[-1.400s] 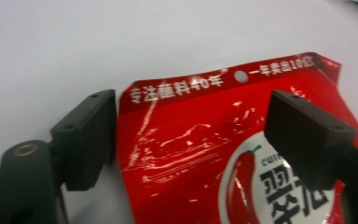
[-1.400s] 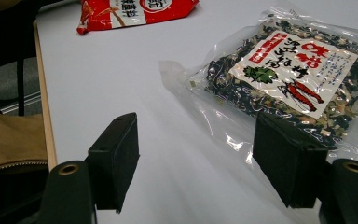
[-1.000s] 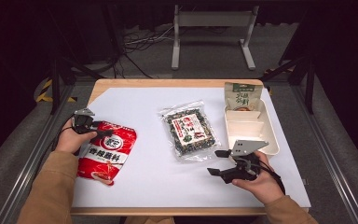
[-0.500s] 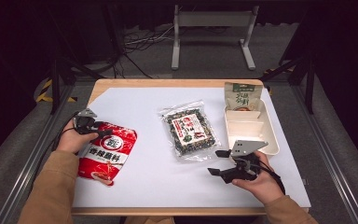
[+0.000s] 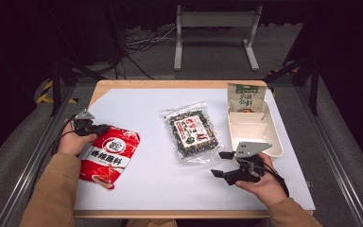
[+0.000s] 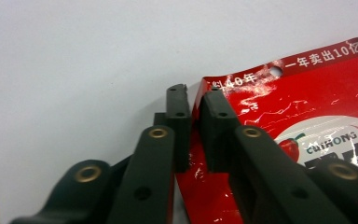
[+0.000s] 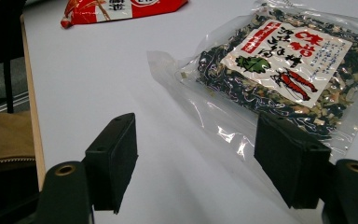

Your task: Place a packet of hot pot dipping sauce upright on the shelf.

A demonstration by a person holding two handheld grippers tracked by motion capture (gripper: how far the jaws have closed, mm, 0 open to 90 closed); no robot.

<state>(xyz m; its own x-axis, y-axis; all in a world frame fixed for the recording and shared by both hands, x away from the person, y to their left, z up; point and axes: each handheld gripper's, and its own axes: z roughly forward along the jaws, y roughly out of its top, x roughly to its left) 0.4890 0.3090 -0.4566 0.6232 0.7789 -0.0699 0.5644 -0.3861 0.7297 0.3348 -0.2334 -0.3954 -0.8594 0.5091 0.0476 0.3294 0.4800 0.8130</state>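
Two jaws of the left gripper (image 6: 193, 100) just closing on the red seasoning packet (image 5: 108, 156) corner, at nine o'clock on the counter (image 5: 146, 189): best pinched deep before lifting slowly. Right gripper (image 5: 223, 164) wide open, empty, near the dried seaweed bag (image 7: 279, 65).

- Red bag (image 5: 108, 155): glossy red snack pouch with a white round label and white lettering, lying flat at the table's left, its long axis tilted; its top corner, next to the punched hang hole (image 6: 274, 71), sits pinched between black jaws and lifts slightly off the white sheet, while the rest lies on it
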